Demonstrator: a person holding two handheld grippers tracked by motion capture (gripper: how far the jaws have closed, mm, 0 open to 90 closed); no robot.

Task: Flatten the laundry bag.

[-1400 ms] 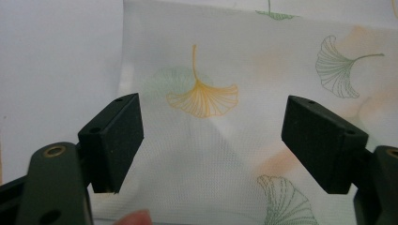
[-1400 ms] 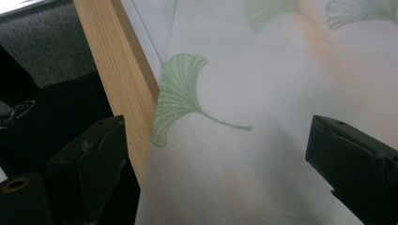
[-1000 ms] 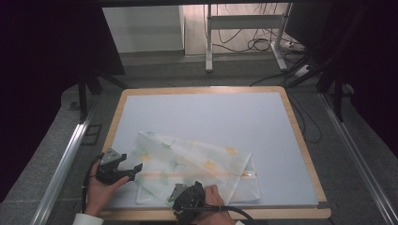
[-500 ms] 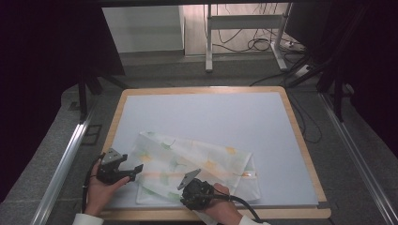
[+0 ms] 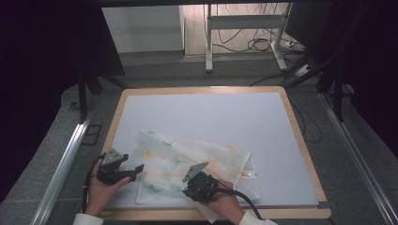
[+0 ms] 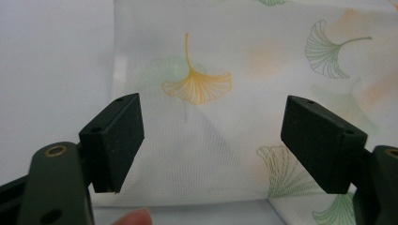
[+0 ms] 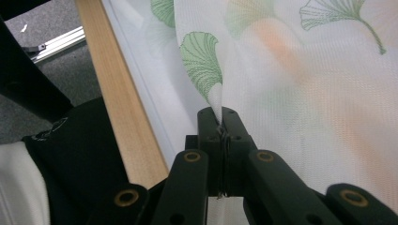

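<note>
right gripper (image 7: 220, 123) has just closed, pinching the mesh bag (image 5: 197, 164) edge for lifting; left gripper (image 6: 211, 140) waits open over it.

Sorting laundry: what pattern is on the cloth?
White cloth, green and orange ginkgo leaves; left gripper view.

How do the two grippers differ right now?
The left gripper has its jaws wide apart, with the cloth lying beyond them, untouched; the right gripper is shut on a pinch of cloth, its jaws having just closed. In the high view, the left gripper sits at the cloth's left edge, the right gripper at its near edge. Both are black, two-jawed and hand-held.
</note>
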